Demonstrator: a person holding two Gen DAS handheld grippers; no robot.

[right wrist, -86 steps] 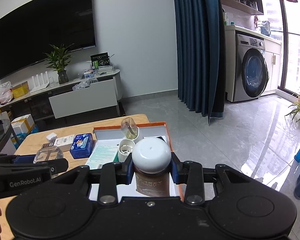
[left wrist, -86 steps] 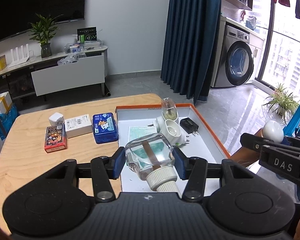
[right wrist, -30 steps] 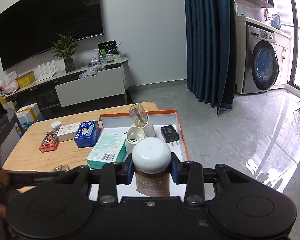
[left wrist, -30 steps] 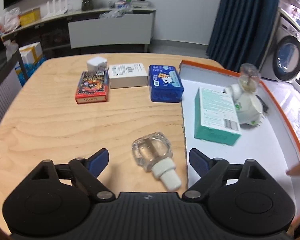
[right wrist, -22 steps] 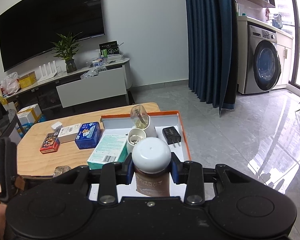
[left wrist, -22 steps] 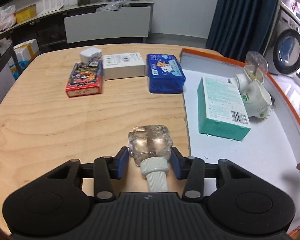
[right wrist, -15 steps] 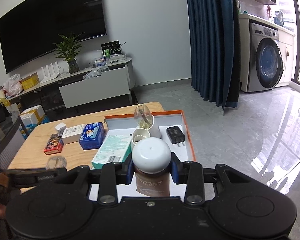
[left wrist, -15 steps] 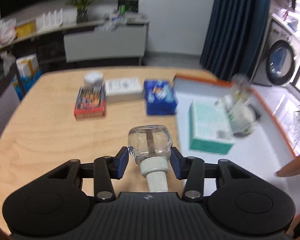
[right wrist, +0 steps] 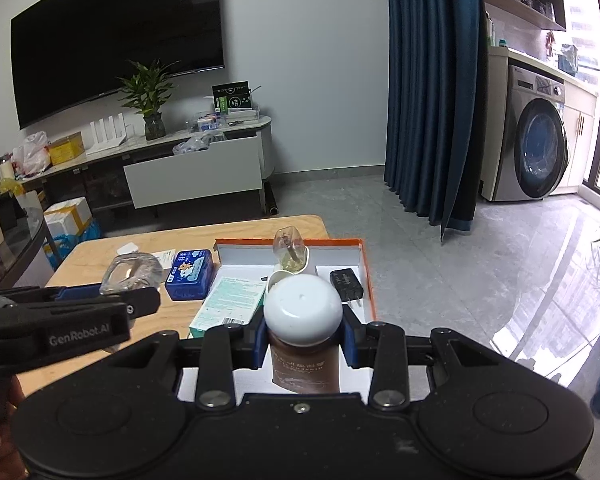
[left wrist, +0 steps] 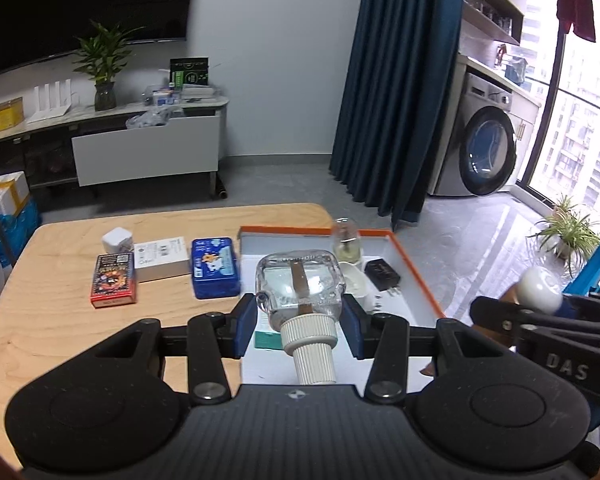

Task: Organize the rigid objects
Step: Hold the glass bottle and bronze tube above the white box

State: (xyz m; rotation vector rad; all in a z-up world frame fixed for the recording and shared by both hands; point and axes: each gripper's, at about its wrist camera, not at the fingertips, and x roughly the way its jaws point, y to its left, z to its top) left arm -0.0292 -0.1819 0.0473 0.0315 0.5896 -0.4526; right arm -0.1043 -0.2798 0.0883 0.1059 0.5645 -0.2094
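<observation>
My left gripper point(left wrist: 299, 316) is shut on a clear square glass bottle point(left wrist: 300, 282) with a ribbed white cap, held above the near end of the orange-rimmed white tray point(left wrist: 416, 276). The bottle also shows in the right wrist view point(right wrist: 130, 274). My right gripper point(right wrist: 303, 338) is shut on a brown bottle with a white round cap point(right wrist: 303, 310), held above the tray's near end point(right wrist: 370, 280). In the tray lie a teal box point(right wrist: 230, 304), a white plug-in diffuser with a clear bulb point(right wrist: 290, 256) and a black charger point(right wrist: 346, 284).
On the wooden table point(left wrist: 60, 320) left of the tray lie a blue tin point(left wrist: 215, 267), a white box point(left wrist: 162, 260), a red card pack point(left wrist: 114, 279) and a small white cube point(left wrist: 117, 240). The floor drops off right of the tray.
The left gripper closed on the glass bottle that lay on the table beside the tray, lifted it and carried it right, over the tray. The right gripper kept holding the brown bottle, almost still.
</observation>
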